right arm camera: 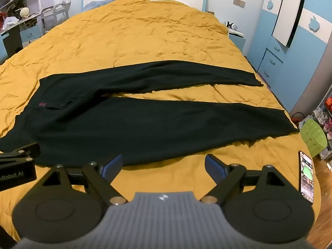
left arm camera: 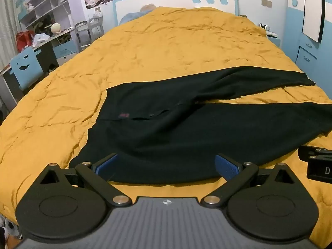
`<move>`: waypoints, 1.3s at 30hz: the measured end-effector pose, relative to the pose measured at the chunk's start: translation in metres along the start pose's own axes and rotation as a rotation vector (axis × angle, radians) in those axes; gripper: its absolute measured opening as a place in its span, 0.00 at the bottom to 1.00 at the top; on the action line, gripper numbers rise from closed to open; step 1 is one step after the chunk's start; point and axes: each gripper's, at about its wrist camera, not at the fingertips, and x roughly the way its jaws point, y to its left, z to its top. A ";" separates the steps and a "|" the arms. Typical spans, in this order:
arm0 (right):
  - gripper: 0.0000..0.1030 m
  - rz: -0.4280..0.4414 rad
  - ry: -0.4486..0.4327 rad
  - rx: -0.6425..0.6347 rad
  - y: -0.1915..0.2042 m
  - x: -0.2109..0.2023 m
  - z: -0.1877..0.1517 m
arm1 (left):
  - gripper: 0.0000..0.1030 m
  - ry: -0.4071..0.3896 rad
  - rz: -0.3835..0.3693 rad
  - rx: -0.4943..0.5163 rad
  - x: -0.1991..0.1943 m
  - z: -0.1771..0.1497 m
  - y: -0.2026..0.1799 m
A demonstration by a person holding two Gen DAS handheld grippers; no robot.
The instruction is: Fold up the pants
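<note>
Black pants (left arm camera: 186,128) lie flat on the yellow quilt (left arm camera: 166,45), waist to the left, the two legs spread apart toward the right; they also show in the right wrist view (right arm camera: 145,124). My left gripper (left arm camera: 166,166) is open and empty, its blue pads (left arm camera: 226,166) over the near edge of the pants by the waist. My right gripper (right arm camera: 164,166) is open and empty, just above the quilt (right arm camera: 145,41) at the near edge of the closer leg. Each gripper shows at the edge of the other's view.
A phone (right arm camera: 307,176) lies on the quilt's near right corner. A green stool (right arm camera: 313,137) and blue drawers (right arm camera: 271,62) stand right of the bed. A desk with a blue chair (left arm camera: 25,66) and shelves stand left. The headboard (left arm camera: 176,0) is at the far end.
</note>
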 end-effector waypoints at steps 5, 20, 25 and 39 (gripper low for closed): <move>0.80 -0.002 -0.005 0.001 0.000 -0.001 -0.001 | 1.00 -0.015 -0.005 0.014 -0.001 -0.001 -0.001; 0.80 -0.003 0.000 0.011 -0.003 0.001 -0.002 | 1.00 -0.002 0.005 -0.006 0.000 -0.002 -0.001; 0.80 0.000 -0.003 0.017 -0.005 0.000 -0.001 | 1.00 -0.001 0.005 -0.005 0.001 -0.002 -0.001; 0.80 -0.002 -0.013 0.025 -0.006 -0.002 -0.001 | 1.00 -0.003 -0.001 0.002 -0.001 0.000 -0.002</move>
